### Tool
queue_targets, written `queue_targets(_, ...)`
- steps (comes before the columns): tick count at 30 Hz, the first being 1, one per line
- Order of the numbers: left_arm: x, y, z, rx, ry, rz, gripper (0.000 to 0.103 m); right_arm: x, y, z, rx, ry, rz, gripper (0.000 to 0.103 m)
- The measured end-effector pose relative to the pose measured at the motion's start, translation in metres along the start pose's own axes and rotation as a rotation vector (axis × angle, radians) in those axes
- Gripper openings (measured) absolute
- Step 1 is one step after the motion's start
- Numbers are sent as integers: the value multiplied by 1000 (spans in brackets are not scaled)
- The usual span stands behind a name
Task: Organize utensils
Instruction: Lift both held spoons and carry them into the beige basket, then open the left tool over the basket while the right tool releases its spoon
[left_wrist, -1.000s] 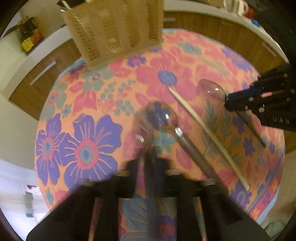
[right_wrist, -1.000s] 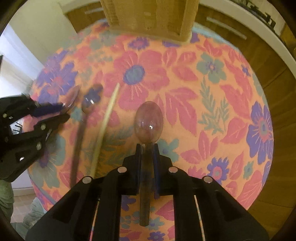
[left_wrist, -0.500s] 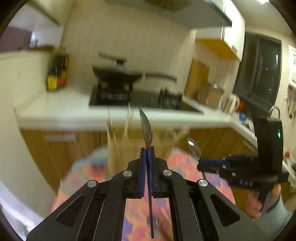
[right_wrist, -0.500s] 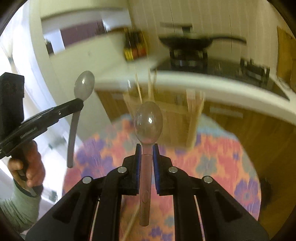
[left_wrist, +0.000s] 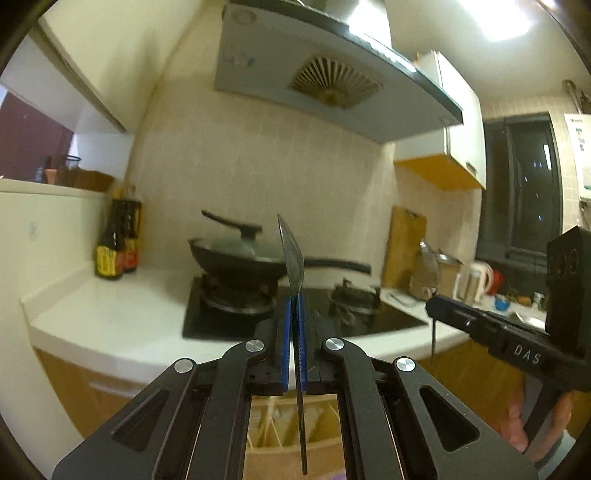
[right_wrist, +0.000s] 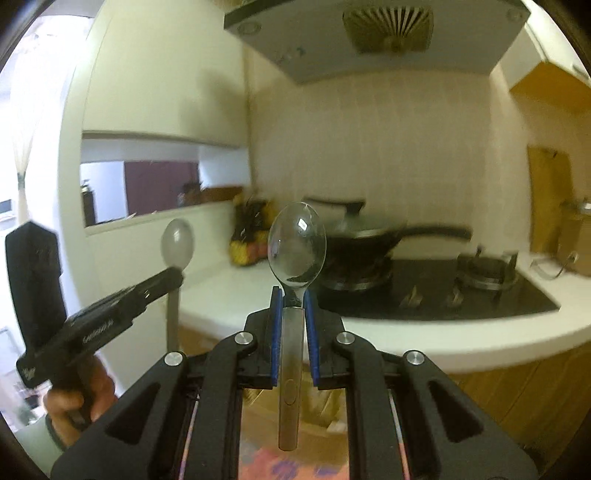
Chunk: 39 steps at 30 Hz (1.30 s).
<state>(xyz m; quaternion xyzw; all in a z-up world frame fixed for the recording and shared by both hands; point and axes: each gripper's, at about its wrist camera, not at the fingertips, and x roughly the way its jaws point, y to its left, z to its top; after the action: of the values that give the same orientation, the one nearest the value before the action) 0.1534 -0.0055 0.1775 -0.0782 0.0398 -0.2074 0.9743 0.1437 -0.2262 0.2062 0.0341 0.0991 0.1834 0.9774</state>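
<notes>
Left tongs (left_wrist: 294, 314) clamp edge-on spoon (left_wrist: 291, 254), right tongs (right_wrist: 293, 306) clamp bowl-facing spoon (right_wrist: 296, 245)

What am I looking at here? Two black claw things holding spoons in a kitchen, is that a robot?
No robot: a person holds a hand-held two-finger gripper in each hand, each with a wide-angle camera looking along its fingers. One picture comes from the left gripper, shut on a spoon seen edge-on. The other comes from the right gripper, shut on a second spoon facing the camera. Each view also catches the other gripper off to the side. Behind are a white counter, a lidded wok on the stove and sauce bottles. A slatted holder shows just below the fingers.
</notes>
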Motion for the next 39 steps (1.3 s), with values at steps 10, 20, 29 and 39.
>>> queue_targets(10,53,22,-25,-3,-1,66,2,57,-38,-23,-6,-8,-109,10)
queue_targets(20,78,29,-45,22,33,129,2,80,-65,-50,67,34,-97,10)
queue_targets(29,64,39,-55,-33,81,110,24,66,-58,-65,41,88,-47,13)
queue_targets(39,12,41,-52,-97,168,18,57,-5,-45,-74,52,104,-7,47)
